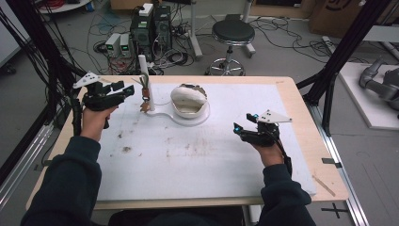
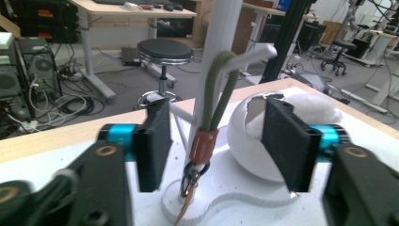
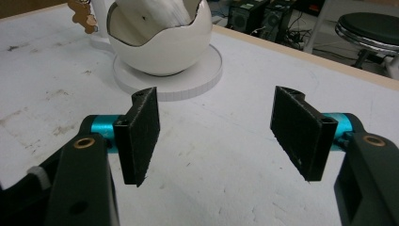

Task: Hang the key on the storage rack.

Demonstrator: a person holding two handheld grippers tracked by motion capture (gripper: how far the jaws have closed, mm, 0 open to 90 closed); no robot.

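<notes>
The olive-green cord loop with a brown leather band and metal clasp [image 2: 207, 141] hung on the white stand's peg [image 2: 249, 54], at twelve o'clock from the left gripper [image 2: 216, 141], whose released jaws flanked it untouched. Hanging looked done; withdrawal remained. The right gripper [image 3: 216, 136] idled, released.

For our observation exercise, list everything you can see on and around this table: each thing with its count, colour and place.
Olive-green cord loop with brown leather tag and metal clip: one, hanging on the post's hook.
White upright post with hook: one, table's far left.
White cracked-egg-shaped bowl: one, on a round white base, far centre.
White table cover: one, stained.
Black round stool: one, floor behind.
Computer towers: two, dark, floor behind.
Left gripper: black, open around the cord.
Right gripper: black, open, near right.
</notes>
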